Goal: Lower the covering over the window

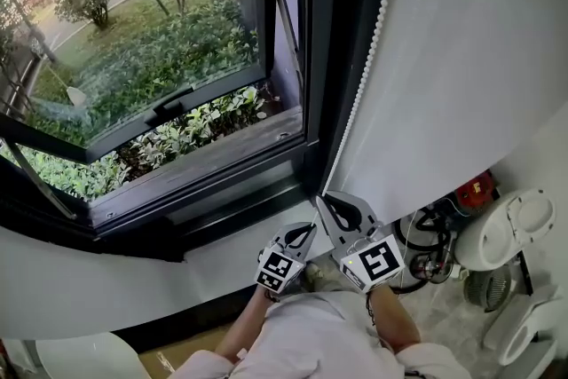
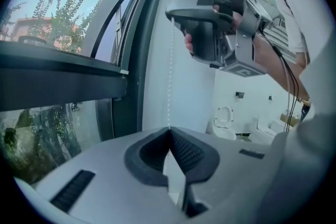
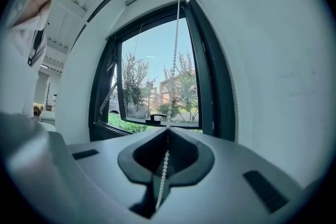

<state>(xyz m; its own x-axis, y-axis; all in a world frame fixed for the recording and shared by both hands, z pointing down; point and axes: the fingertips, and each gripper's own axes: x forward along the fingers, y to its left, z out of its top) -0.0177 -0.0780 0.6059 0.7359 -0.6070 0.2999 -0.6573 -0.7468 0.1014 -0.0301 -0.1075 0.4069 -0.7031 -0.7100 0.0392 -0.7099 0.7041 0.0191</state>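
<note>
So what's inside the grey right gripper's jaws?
A white bead chain runs through the right gripper, whose jaws are shut on it. Beads show in the recess and above the tips; the pinched stretch is hidden where the jaws meet.

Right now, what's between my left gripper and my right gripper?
Only a straight run of the bead chain. The left gripper view shows it rising from the left gripper to the right gripper above, and both are shut on it.

A white toilet stands indoors near a red object, and green shrubs grow outside.
</note>
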